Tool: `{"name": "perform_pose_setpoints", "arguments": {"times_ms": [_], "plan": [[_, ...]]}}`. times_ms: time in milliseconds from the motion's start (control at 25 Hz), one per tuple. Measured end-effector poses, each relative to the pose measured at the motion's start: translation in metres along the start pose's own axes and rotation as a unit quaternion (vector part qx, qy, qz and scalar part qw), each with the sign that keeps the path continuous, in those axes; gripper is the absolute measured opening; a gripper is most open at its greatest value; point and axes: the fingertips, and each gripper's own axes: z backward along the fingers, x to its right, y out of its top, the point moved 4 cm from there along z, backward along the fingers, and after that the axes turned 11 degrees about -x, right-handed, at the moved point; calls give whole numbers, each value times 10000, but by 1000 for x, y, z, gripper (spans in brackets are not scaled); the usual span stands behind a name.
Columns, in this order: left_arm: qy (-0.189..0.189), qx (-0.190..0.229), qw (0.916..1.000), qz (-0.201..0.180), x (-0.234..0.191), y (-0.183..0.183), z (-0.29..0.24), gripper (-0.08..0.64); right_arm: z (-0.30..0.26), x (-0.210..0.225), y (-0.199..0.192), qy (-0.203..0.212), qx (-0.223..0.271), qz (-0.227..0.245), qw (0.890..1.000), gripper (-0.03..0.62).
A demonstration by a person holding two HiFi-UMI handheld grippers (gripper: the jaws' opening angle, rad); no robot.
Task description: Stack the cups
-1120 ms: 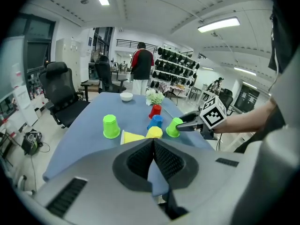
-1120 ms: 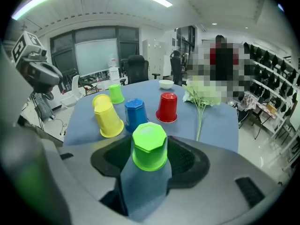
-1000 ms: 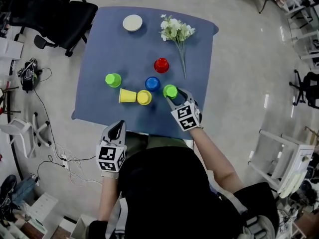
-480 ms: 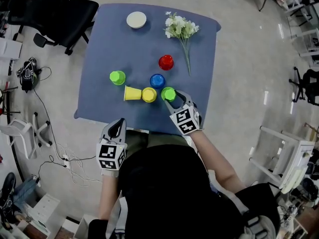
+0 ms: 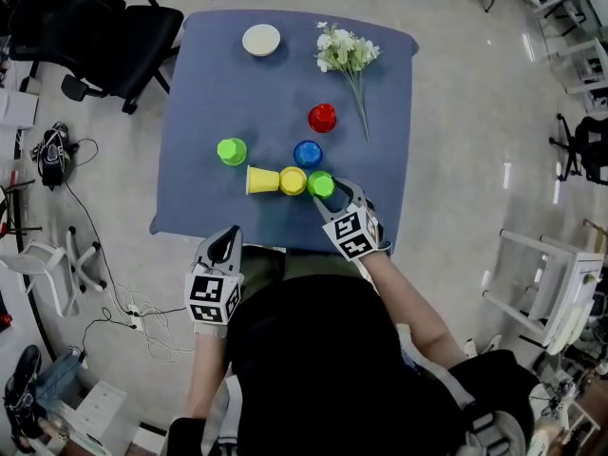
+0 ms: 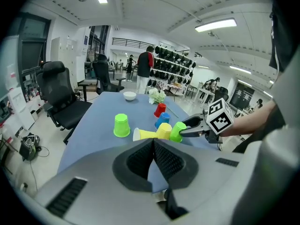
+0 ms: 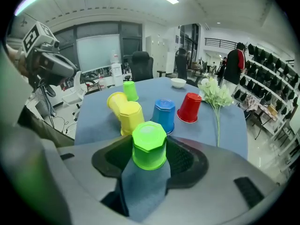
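Observation:
My right gripper [image 5: 325, 190] is shut on an upside-down green cup [image 5: 321, 183], its jaws against the cup's sides [image 7: 149, 146]. That cup is close beside an upside-down yellow cup [image 5: 293, 180], which touches a second yellow cup [image 5: 258, 180] lying on its side. A blue cup [image 5: 307, 153] and a red cup [image 5: 322, 117] stand upside down farther back. Another green cup [image 5: 231, 150] stands alone to the left. My left gripper [image 5: 225, 245] hangs shut and empty just off the table's near edge.
The blue-covered table [image 5: 199, 93] also carries a white bowl [image 5: 260, 39] at the back and a white flower sprig [image 5: 348, 53] at the back right. A black office chair [image 5: 90, 36] stands at the table's left; cables lie on the floor.
My right gripper has carried the green cup leftward and a little nearer, closing the gap to the upside-down yellow cup. The left gripper has stayed where it was.

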Motion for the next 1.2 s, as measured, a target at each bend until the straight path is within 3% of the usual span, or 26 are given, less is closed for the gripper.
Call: {"name": "perform_pose_setpoints", "arguments": {"times_ms": [360, 640, 1200], "plan": [[-65, 38, 9999, -68, -9, 3, 0, 9, 19, 0, 5, 194, 118, -87, 9997, 270], [-63, 162, 9998, -105, -9, 15, 0, 9, 36, 14, 31, 211, 359, -287, 9987, 270], [288, 72, 9994, 161, -7, 7, 4, 9, -9, 44, 65, 480, 105, 143, 9987, 270]]}}
